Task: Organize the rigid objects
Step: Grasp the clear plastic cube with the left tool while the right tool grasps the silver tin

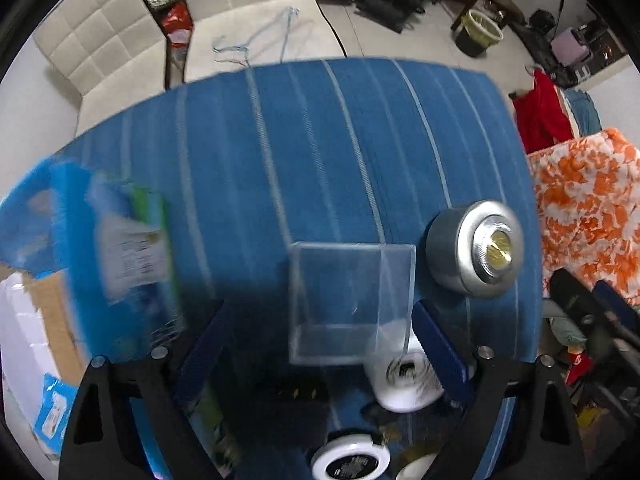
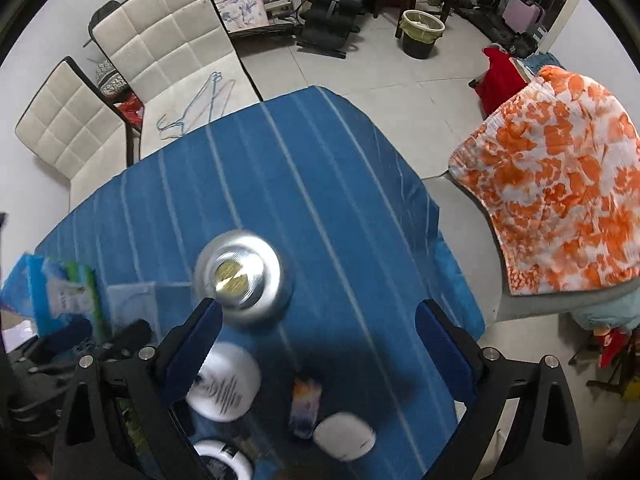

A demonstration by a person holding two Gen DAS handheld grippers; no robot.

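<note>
**Both grippers come down over the cluttered blue desk**

The desk [image 1: 320, 140] wears a blue cloth with pale stripes. Near the middle stands a clear square plastic box [image 1: 348, 300], open at the top and empty as far as I can see. Just to its right stands a round silver metal container with a gold centre on its lid [image 1: 476, 248], apart from the box. At the near edge lie a white round jar with black writing [image 2: 224, 382], a white jar with a black label [image 1: 350, 462], a small colourful packet [image 2: 306, 406] and a flat white oval case [image 2: 344, 436]. A blue and green packet [image 1: 128, 248] lies at the left.

The left gripper [image 1: 320, 344] has released jaws, and the clear box stands between them, not pressed. The right gripper [image 2: 320, 344] also has released jaws with nothing between them; the silver container is just beyond its left finger.

I judge that the step is reaching. To do it well, each gripper should slow down, centre on one object and close only when both pads are level with its sides.
</note>
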